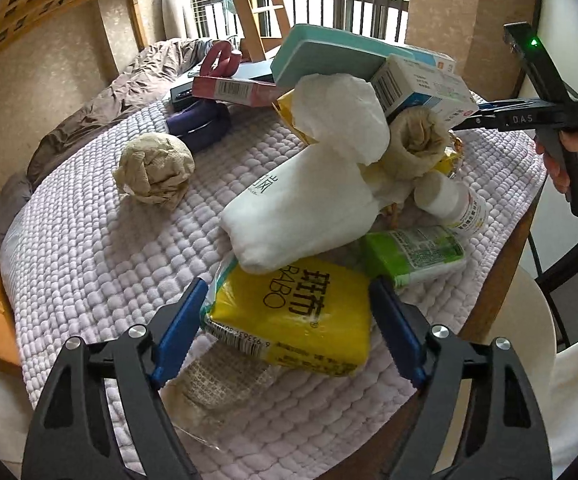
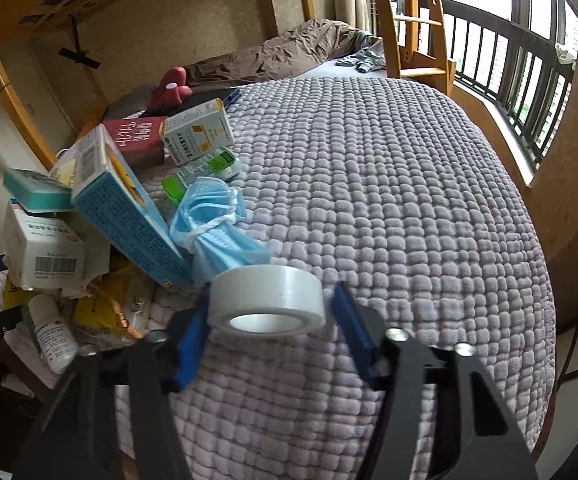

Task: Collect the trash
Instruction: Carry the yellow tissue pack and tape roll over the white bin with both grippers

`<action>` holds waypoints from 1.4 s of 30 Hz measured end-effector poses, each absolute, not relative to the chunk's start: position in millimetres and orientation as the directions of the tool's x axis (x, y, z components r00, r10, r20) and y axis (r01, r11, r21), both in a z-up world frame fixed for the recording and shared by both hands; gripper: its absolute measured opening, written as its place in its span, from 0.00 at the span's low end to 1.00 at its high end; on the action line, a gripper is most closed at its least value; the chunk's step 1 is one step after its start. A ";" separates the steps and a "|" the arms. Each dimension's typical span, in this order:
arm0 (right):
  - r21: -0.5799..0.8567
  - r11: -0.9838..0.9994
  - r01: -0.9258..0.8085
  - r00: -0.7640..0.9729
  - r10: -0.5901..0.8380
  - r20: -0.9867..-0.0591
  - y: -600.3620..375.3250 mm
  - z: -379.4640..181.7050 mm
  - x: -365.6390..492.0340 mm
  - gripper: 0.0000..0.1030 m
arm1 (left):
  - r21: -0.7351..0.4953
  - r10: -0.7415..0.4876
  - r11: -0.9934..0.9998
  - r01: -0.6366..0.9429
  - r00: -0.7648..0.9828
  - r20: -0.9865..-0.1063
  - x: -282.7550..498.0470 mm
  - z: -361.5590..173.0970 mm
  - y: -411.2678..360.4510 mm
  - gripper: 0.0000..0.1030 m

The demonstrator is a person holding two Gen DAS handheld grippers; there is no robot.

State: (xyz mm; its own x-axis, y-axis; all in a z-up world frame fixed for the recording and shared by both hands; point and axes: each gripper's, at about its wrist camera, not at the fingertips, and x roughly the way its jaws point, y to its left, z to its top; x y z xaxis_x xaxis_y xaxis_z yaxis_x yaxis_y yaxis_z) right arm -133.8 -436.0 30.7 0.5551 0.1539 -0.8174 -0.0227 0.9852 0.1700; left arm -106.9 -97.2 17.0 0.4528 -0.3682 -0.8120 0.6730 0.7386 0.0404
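In the left wrist view my left gripper (image 1: pixel 285 312) is open, its blue fingers either side of a yellow tissue pack (image 1: pixel 293 316) lying on the lilac quilt (image 1: pixel 101 248). Beyond it lie a white folded cloth (image 1: pixel 297 208), a crumpled white tissue (image 1: pixel 341 120), two brown paper balls (image 1: pixel 155 172), a green packet (image 1: pixel 413 254) and a white pill bottle (image 1: pixel 453 200). In the right wrist view my right gripper (image 2: pixel 269 320) is open around a white tape roll (image 2: pixel 267 298) on the quilt; the left pad (image 2: pixel 195 328) touches it. A crumpled blue face mask (image 2: pixel 213 224) lies just behind.
Medicine boxes (image 2: pixel 129 204), a teal case (image 1: pixel 329 54), a purple object (image 1: pixel 201 122) and a red item (image 2: pixel 171 88) sit in the pile. The bed's wooden edge (image 1: pixel 501 272) runs along the right, and a ladder (image 2: pixel 413 20) stands at the far side. The right gripper's body (image 1: pixel 545 120) shows at the upper right.
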 end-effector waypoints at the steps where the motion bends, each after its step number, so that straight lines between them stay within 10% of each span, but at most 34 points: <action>1: 0.176 0.984 -0.021 0.559 0.157 -0.814 -438.4 32.3 -137.3 0.50 | 0.041 -0.367 0.740 0.671 0.455 -0.811 -107.3 17.5 -97.1 0.79; 42: 0.258 0.954 -0.154 0.554 0.299 -0.777 -399.3 95.6 -220.5 0.47 | -0.118 -0.392 0.869 0.480 0.523 -0.757 -163.4 62.7 -66.6 0.77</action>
